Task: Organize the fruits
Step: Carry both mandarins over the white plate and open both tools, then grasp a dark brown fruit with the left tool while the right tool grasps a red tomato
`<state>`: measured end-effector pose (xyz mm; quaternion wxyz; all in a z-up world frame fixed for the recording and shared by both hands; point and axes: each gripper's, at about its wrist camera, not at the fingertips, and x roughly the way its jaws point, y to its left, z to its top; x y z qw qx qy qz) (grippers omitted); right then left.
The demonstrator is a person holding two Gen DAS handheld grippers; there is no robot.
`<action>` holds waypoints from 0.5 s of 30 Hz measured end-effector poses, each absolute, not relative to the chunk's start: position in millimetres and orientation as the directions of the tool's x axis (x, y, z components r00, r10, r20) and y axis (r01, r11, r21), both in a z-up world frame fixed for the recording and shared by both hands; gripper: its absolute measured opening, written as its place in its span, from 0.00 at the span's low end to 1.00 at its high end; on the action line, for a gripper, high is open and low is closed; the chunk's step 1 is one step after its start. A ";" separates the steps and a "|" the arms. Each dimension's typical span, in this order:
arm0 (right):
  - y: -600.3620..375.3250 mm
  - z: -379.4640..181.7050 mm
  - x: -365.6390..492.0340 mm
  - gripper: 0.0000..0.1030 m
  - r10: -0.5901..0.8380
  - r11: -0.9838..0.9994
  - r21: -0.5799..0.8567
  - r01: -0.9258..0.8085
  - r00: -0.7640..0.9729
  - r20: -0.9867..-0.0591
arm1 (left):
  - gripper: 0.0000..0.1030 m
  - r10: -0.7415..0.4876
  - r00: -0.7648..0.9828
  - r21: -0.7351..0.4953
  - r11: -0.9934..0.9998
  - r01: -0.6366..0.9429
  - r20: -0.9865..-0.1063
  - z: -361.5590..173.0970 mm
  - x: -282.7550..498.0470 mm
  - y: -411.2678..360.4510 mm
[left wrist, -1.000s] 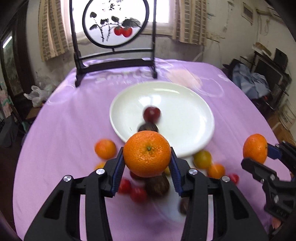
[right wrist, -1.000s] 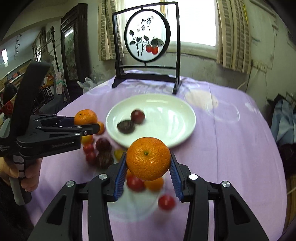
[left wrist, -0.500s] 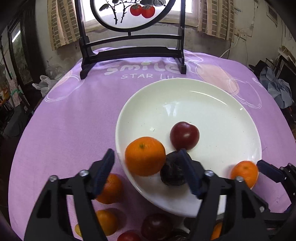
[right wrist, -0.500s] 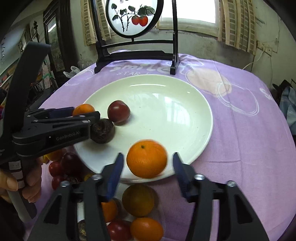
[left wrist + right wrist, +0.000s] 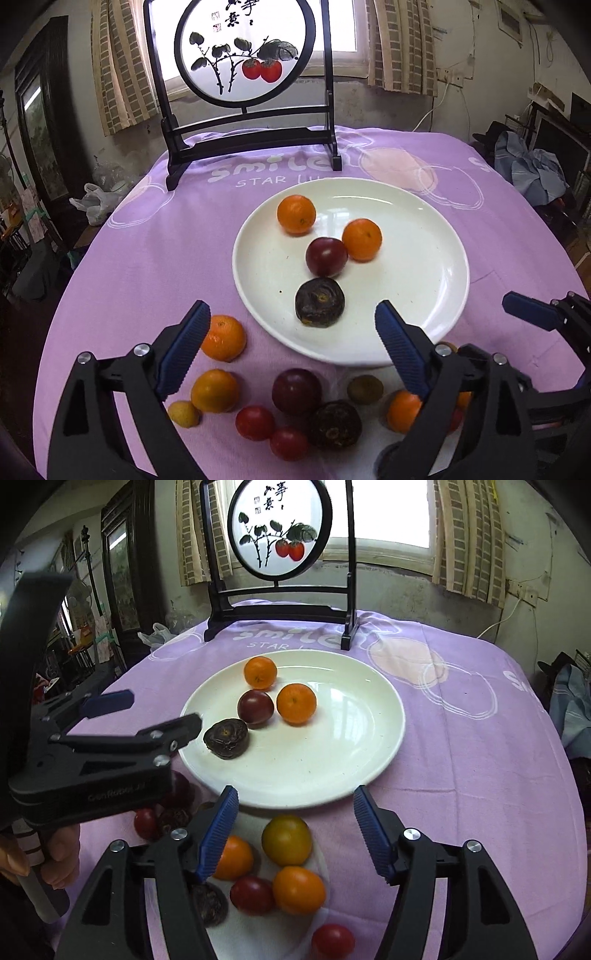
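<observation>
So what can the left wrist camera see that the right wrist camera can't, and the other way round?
Only the left wrist view shows the orange lying on the cloth left of the plate, with a small yellow fruit nearer the camera.

Only the right wrist view shows a hand gripping the left claw's handle, and a lone red tomato at the bottom edge.

Both show the white plate holding two oranges, a dark red plum and a wrinkled dark fruit, plus the painted screen behind. Both claws are open and empty.
</observation>
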<state>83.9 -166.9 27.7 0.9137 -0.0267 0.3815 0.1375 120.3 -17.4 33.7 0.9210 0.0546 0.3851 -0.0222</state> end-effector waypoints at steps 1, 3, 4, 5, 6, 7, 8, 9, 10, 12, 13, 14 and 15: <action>-170.4 29.2 78.2 0.67 0.226 0.963 0.055 -0.264 0.679 -0.699 | 0.86 -0.005 0.698 0.079 0.993 0.089 -0.716 32.6 115.1 -17.2; -177.9 30.2 66.4 0.67 0.215 0.967 0.052 -0.249 0.689 -0.692 | 0.90 -0.016 0.681 0.069 0.993 0.097 -0.732 28.2 104.1 -15.4; -181.8 28.8 60.9 0.68 0.211 0.968 0.052 -0.244 0.689 -0.693 | 0.91 -0.019 0.673 0.060 0.994 0.095 -0.739 26.0 97.8 -13.4; -185.3 27.2 56.1 0.68 0.207 0.970 0.051 -0.240 0.688 -0.696 | 0.91 -0.023 0.668 0.052 0.994 0.092 -0.744 24.1 92.2 -11.4; -189.5 24.9 50.4 0.68 0.200 0.971 0.050 -0.232 0.686 -0.699 | 0.91 -0.028 0.662 0.041 0.995 0.090 -0.749 21.7 85.9 -9.0; -193.3 22.3 45.2 0.69 0.192 0.973 0.047 -0.225 0.684 -0.704 | 0.91 -0.031 0.657 0.036 0.996 0.087 -0.753 19.6 80.9 -7.8; -196.5 19.6 39.8 0.69 0.185 0.974 0.043 -0.221 0.680 -0.709 | 0.91 -0.033 0.653 0.031 0.996 0.085 -0.757 17.0 76.3 -6.4; -199.4 16.1 34.2 0.69 0.178 0.975 0.035 -0.220 0.675 -0.716 | 0.91 -0.033 0.648 0.027 0.996 0.084 -0.760 14.4 71.7 -5.5; -201.9 12.7 28.9 0.69 0.170 0.975 0.027 -0.219 0.671 -0.722 | 0.91 -0.033 0.643 0.027 0.996 0.083 -0.765 11.3 66.8 -5.2; -206.6 5.7 20.2 0.69 0.156 0.977 0.017 -0.212 0.661 -0.734 | 0.91 -0.040 0.631 0.023 0.996 0.090 -0.775 4.9 59.1 -6.1; -208.2 2.6 17.5 0.69 0.154 0.977 0.016 -0.212 0.654 -0.741 | 0.91 -0.044 0.626 0.020 0.995 0.094 -0.779 1.8 55.0 -6.5; -209.1 -2.0 14.5 0.69 0.152 0.977 0.015 -0.213 0.642 -0.752 | 0.91 -0.049 0.622 0.014 0.995 0.096 -0.781 -1.1 51.7 -6.8; -209.4 -5.9 12.7 0.69 0.147 0.977 0.011 -0.214 0.631 -0.761 | 0.91 -0.054 0.619 0.008 0.995 0.097 -0.784 -3.5 49.7 -6.1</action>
